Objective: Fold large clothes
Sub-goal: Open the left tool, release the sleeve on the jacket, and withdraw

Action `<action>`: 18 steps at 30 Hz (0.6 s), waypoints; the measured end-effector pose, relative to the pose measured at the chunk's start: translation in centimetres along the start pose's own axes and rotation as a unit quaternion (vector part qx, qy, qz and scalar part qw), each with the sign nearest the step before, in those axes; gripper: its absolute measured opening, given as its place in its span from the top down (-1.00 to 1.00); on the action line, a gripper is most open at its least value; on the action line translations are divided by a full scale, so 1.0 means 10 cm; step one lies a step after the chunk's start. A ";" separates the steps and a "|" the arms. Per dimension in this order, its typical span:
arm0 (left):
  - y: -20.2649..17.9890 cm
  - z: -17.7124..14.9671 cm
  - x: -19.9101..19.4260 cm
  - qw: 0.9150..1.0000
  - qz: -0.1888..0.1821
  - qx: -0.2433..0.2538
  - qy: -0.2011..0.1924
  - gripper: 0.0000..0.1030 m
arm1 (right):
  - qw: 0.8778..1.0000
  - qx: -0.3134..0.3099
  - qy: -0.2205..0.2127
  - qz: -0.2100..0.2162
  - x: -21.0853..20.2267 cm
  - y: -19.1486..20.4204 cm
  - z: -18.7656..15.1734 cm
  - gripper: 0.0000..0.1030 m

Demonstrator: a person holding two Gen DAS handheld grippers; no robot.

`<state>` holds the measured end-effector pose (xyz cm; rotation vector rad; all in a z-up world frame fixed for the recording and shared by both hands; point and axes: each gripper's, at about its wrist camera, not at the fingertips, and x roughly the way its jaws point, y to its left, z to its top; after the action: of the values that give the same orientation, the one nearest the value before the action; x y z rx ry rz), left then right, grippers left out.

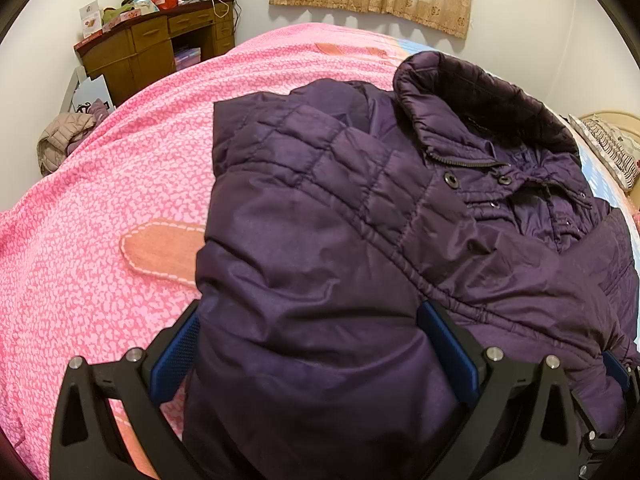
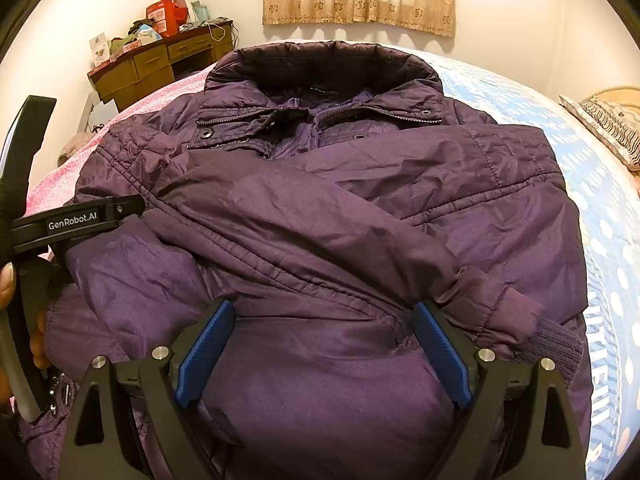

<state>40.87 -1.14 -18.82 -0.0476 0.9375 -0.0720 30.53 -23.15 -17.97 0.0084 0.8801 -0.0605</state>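
Note:
A dark purple padded jacket (image 1: 360, 208) lies front up on the bed, collar (image 2: 324, 64) toward the far wall. Both sleeves are folded across its chest, and one knit cuff (image 2: 556, 344) ends at the right. My left gripper (image 1: 310, 312) stands wide over the jacket's left side. A puffed fold bulges between its blue pads (image 1: 176, 352), with pink sheet showing beside the left pad. My right gripper (image 2: 323, 306) is open, its pads (image 2: 440, 352) resting on the lower front with nothing pinched. The left gripper's black body (image 2: 76, 216) and a hand (image 2: 8, 280) show at the edge of the right wrist view.
The pink patterned bedspread (image 1: 100, 200) covers the bed's left half and a blue dotted sheet (image 2: 592, 184) the right. A cluttered wooden desk (image 1: 152, 44) stands at the back left, with a beige garment (image 1: 60, 140) heaped beside the bed. A pillow (image 1: 612, 144) lies far right.

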 end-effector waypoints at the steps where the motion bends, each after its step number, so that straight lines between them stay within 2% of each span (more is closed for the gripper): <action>1: 0.00 0.00 0.00 1.000 0.000 -0.001 0.000 -1.00 | 1.000 0.000 -0.001 0.000 0.00 0.00 0.00 -0.78; 18: 0.02 0.00 -0.01 1.000 0.000 -0.001 -0.001 -1.00 | 1.000 -0.003 0.001 -0.002 0.01 0.01 0.01 -0.80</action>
<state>40.83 -0.95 -18.77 -0.0493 0.9351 -0.0714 30.71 -23.10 -18.01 0.0022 0.8815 -0.0613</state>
